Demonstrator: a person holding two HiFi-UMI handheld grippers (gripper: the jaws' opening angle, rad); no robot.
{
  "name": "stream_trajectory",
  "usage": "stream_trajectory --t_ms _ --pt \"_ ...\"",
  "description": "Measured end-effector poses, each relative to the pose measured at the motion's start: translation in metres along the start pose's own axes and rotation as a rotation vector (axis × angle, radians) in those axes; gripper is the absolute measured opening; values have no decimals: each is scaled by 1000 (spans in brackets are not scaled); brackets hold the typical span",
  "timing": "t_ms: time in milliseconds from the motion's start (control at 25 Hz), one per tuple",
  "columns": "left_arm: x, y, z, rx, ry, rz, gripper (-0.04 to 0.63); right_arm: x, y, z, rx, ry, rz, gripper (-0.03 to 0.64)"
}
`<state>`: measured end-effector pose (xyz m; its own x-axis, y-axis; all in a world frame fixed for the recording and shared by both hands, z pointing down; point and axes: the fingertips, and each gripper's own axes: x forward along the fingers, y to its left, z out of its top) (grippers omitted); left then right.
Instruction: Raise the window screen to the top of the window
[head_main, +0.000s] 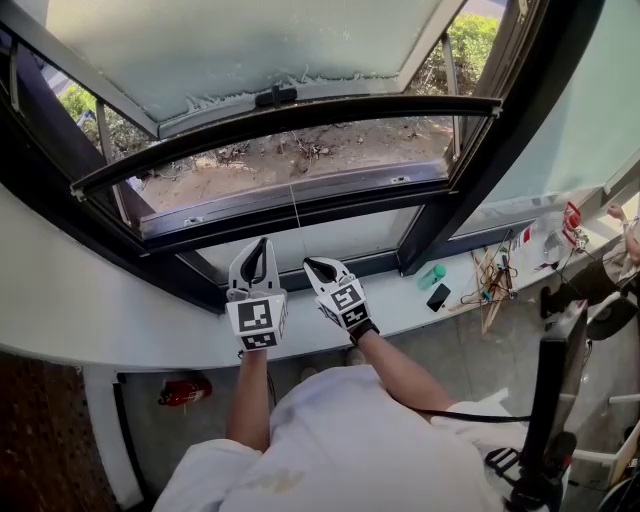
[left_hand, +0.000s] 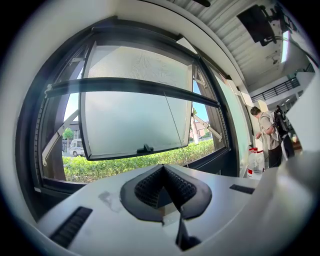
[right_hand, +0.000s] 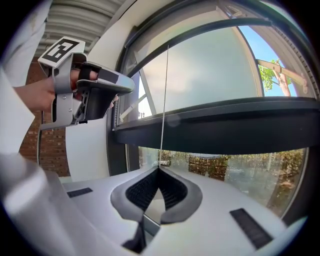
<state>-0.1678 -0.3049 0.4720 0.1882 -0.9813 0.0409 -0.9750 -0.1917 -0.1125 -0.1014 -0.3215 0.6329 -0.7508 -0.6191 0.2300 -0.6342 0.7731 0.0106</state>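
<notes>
The window screen's dark bottom bar crosses the open window at mid height. A thin pull cord hangs from it. In the right gripper view that cord runs straight down from the bar into the tip of my right gripper, which is shut on it. In the head view my right gripper is just above the sill. Beside it, my left gripper points at the window. Its jaws are shut with nothing between them, and the cord passes behind them to the right.
A frosted sash with a black handle is swung outward over a hedge. The white sill carries a green cup, a phone and tools on the right. A person stands far right.
</notes>
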Motion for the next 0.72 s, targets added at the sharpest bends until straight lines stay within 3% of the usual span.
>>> stream_trajectory --t_ms 240,720 --pt "0 2 3 1 -3 2 2 0 0 23 -10 -39 -3 3" --pt "3 5 0 -3 -2 4 2 0 -4 32 15 -58 -6 3"
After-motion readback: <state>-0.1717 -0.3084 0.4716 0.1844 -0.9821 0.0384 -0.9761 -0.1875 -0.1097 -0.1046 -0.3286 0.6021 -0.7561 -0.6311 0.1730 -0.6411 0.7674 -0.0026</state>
